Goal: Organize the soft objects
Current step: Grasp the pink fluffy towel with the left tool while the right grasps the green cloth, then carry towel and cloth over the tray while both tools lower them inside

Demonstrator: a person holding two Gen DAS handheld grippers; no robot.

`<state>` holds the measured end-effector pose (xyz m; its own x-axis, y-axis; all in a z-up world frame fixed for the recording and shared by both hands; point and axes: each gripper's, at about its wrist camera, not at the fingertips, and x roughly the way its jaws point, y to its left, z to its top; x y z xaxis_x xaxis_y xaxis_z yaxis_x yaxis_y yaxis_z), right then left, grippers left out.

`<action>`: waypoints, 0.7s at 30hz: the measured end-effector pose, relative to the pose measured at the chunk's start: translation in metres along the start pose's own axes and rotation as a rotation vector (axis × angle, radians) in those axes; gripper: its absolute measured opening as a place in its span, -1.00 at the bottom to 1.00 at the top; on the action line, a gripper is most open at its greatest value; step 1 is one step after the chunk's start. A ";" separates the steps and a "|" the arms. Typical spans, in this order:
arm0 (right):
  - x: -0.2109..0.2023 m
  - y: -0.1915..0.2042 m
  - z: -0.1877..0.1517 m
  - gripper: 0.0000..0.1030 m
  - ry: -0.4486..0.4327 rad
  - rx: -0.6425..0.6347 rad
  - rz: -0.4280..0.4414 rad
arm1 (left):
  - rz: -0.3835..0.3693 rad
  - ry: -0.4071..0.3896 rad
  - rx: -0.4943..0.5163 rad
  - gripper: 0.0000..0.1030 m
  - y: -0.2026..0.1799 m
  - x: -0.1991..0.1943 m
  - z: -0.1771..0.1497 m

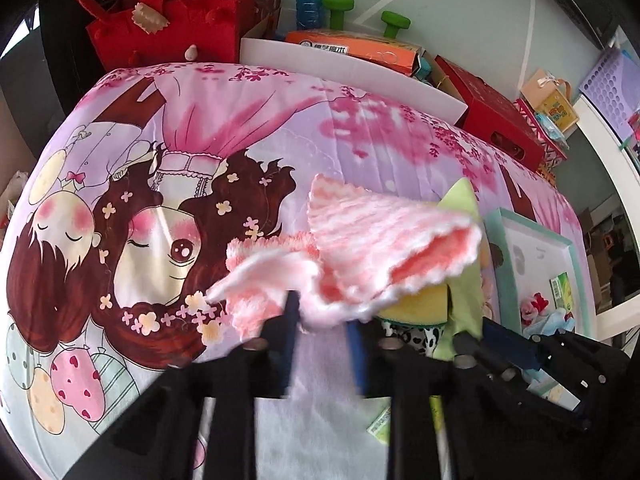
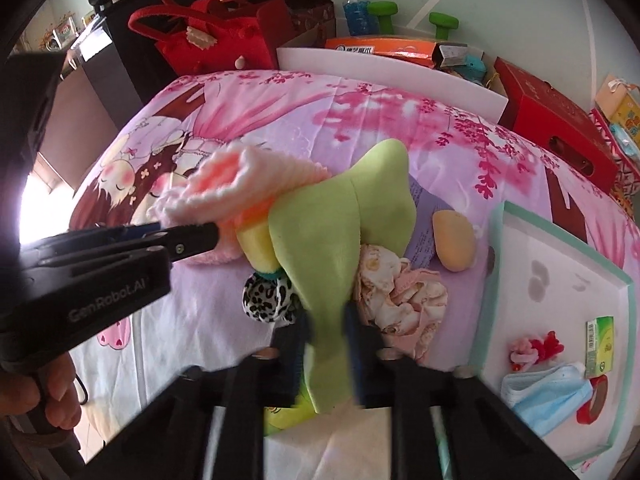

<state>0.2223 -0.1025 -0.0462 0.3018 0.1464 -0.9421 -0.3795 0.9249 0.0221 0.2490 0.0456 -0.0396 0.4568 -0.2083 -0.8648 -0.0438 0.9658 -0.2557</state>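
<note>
Here, on a bed under a cartoon-print quilt (image 1: pixel 168 152): left gripper (image 1: pixel 324 320) clenched on the near edge of a fluffy pink-and-white cloth (image 1: pixel 360 236), lifted and spread above the quilt. Right gripper (image 2: pixel 326 344) clamped on a light green cloth (image 2: pixel 340 232), pads pinching its lower end, the rest rising toward the middle of the bed. Just beside the green cloth: a yellow sponge (image 2: pixel 256 248), a leopard-print piece (image 2: pixel 266 296), a crumpled cream garment (image 2: pixel 400 292) and a tan oval pad (image 2: pixel 454 242). Further right, a white tray with a teal rim (image 2: pixel 496 248), holding a blue face mask (image 2: pixel 544 396). Behind the bed, a red felt bag (image 1: pixel 160 24).
</note>
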 end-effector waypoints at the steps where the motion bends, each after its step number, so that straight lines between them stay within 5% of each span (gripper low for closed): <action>1: 0.000 0.000 0.000 -0.86 -0.002 0.001 -0.001 | 0.000 -0.002 -0.002 -0.82 0.000 0.000 0.000; 21: -0.098 -0.010 0.020 -0.92 -0.198 0.006 -0.017 | -0.019 -0.197 0.044 -0.89 -0.025 -0.086 0.014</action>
<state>0.2143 -0.1194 0.0525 0.4744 0.1958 -0.8583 -0.3679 0.9298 0.0088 0.2234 0.0420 0.0476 0.6221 -0.1964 -0.7579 0.0034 0.9687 -0.2482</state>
